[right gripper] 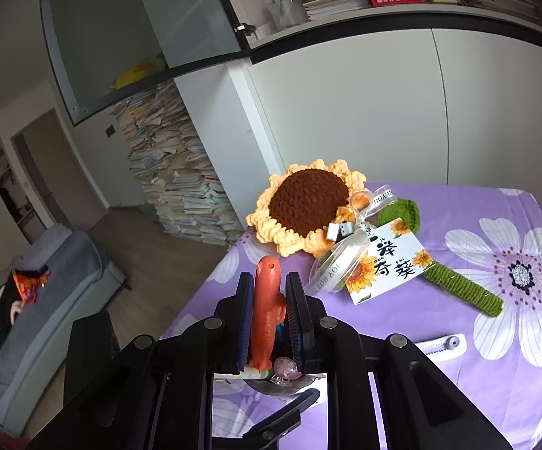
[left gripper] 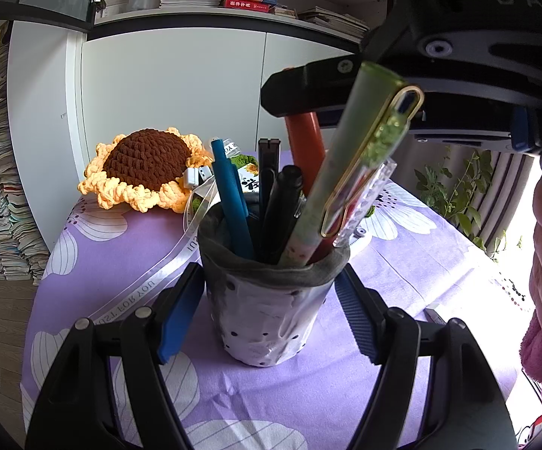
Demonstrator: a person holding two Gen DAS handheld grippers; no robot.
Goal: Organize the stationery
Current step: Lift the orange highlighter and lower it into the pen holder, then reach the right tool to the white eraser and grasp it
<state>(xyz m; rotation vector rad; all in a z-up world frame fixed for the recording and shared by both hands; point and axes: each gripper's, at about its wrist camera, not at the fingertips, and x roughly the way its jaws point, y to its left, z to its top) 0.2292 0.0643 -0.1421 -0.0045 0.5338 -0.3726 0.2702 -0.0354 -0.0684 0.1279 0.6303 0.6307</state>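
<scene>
A white dotted fabric pen holder (left gripper: 271, 311) stands on the purple flowered tablecloth (left gripper: 120, 247). It holds a teal pen (left gripper: 231, 198), black pens (left gripper: 282, 206), a green pen with a gold clip (left gripper: 349, 172) and an orange tool (left gripper: 306, 142). My left gripper (left gripper: 269, 311) is open, its blue pads on either side of the holder. My right gripper (right gripper: 269, 307) is shut on the orange tool (right gripper: 265, 318), above the holder; it also shows in the left wrist view (left gripper: 308, 86).
A crocheted sunflower (right gripper: 308, 206) with a ribbon, a card (right gripper: 383, 266) and a green stem (right gripper: 458, 285) lies at the back of the table. A white plastic piece (right gripper: 443, 345) lies at the right. Cabinets, bookshelves and paper stacks stand behind.
</scene>
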